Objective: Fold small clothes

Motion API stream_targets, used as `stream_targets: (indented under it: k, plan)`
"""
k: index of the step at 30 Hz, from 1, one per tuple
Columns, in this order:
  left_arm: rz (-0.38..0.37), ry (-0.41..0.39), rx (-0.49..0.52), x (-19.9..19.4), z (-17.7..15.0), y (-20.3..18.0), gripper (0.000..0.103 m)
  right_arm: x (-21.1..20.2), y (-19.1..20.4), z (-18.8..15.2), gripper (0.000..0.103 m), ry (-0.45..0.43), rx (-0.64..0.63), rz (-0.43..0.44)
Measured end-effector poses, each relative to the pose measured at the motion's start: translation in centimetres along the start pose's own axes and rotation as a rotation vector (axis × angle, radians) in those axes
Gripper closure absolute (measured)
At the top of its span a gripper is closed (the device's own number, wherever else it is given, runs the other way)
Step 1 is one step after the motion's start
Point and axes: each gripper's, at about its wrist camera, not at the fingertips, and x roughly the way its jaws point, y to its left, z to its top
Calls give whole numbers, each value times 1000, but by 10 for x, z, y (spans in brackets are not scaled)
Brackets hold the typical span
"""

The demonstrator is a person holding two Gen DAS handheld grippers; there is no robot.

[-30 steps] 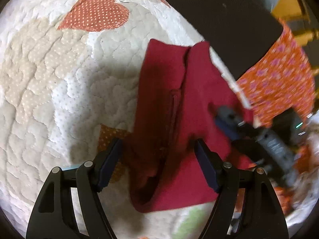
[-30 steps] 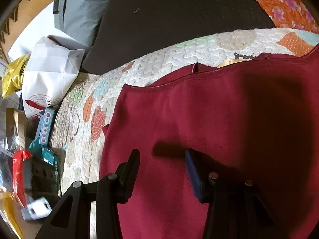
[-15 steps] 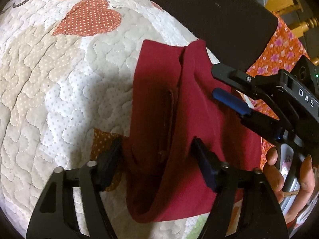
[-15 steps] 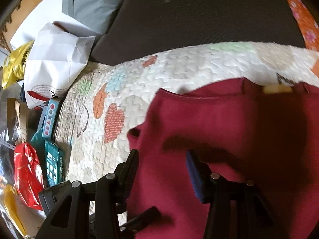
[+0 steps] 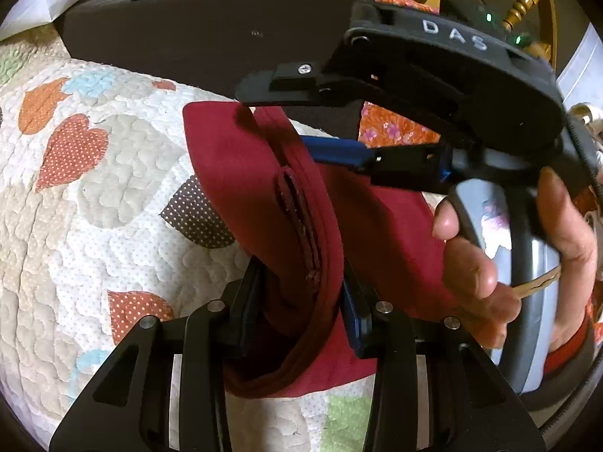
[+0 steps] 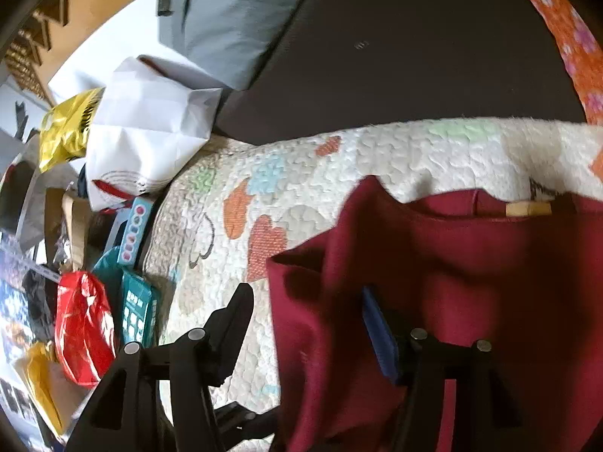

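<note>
A small dark red garment (image 5: 256, 173) lies on a white quilt with heart patches (image 5: 94, 226). My left gripper (image 5: 301, 293) is shut on a bunched fold of the garment at its near edge. My right gripper (image 5: 324, 120) shows in the left wrist view, held in a hand above the garment's right part, jaws apart. In the right wrist view the right gripper (image 6: 309, 324) is open; the garment (image 6: 471, 282) rises between and past its fingers, lifted and creased. A tan label (image 6: 527, 209) shows at its neckline.
A dark cushion (image 6: 414, 56) lies behind the quilt, with a grey pillow (image 6: 233, 19) and a white paper bag (image 6: 150, 132) to the left. Boxes and red and yellow bags (image 6: 83, 324) clutter the left side. Orange floral cloth (image 5: 392, 128) lies on the right.
My left gripper closed on the garment's near fold. The right gripper moved up and left across the garment, and the cloth has lifted and bunched.
</note>
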Motion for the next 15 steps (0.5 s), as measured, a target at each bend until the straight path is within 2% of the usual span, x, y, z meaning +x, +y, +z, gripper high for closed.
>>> stream_targets:
  k: [6, 15]
  plan:
    - [3, 3, -5, 7, 4, -4, 66, 14, 17, -4, 42, 82, -117, -68]
    - [15, 6, 0, 7, -4, -16, 66, 30, 40, -18, 41, 135, -305, -198]
